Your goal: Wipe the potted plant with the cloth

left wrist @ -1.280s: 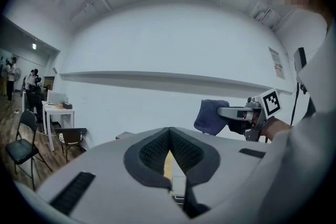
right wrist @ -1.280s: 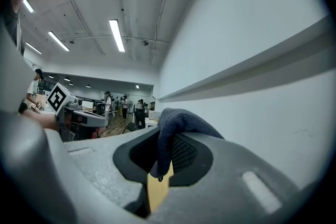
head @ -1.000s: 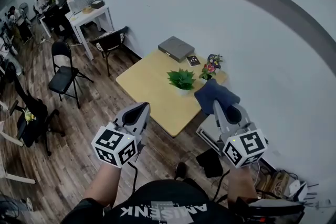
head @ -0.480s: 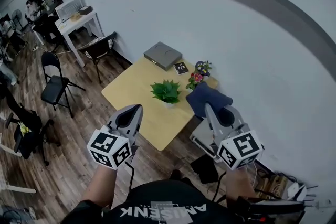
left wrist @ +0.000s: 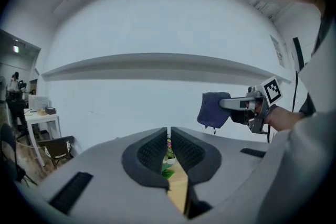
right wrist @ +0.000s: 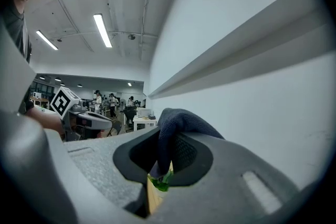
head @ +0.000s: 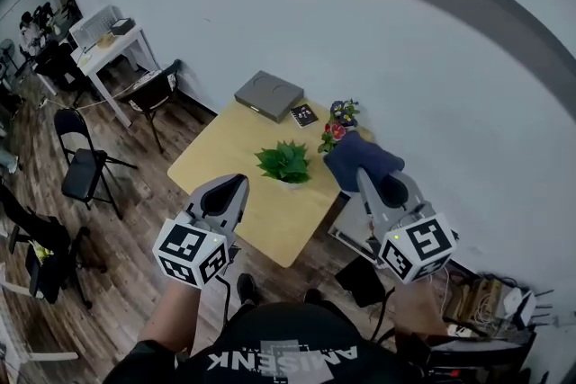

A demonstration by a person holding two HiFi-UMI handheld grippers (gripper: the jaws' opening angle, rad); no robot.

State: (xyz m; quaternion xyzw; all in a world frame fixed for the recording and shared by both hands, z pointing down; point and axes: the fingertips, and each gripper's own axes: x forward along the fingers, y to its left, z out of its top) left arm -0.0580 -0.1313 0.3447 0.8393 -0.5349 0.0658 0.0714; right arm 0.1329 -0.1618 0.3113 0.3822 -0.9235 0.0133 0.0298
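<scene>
Soft navy cloth [head: 360, 159] bunched in right gripper [head: 376, 180]; spiky-leaved potted plant [head: 285, 163]

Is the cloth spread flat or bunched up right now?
Bunched up: the cloth hangs as a rumpled lump, one fold pinched between the jaws of the right gripper.

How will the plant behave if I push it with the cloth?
The plant probably tips or slides easily: its leaves spread wider than its small pot. Leaves likely bend. The cloth drapes limply, so it should press softly.
</scene>
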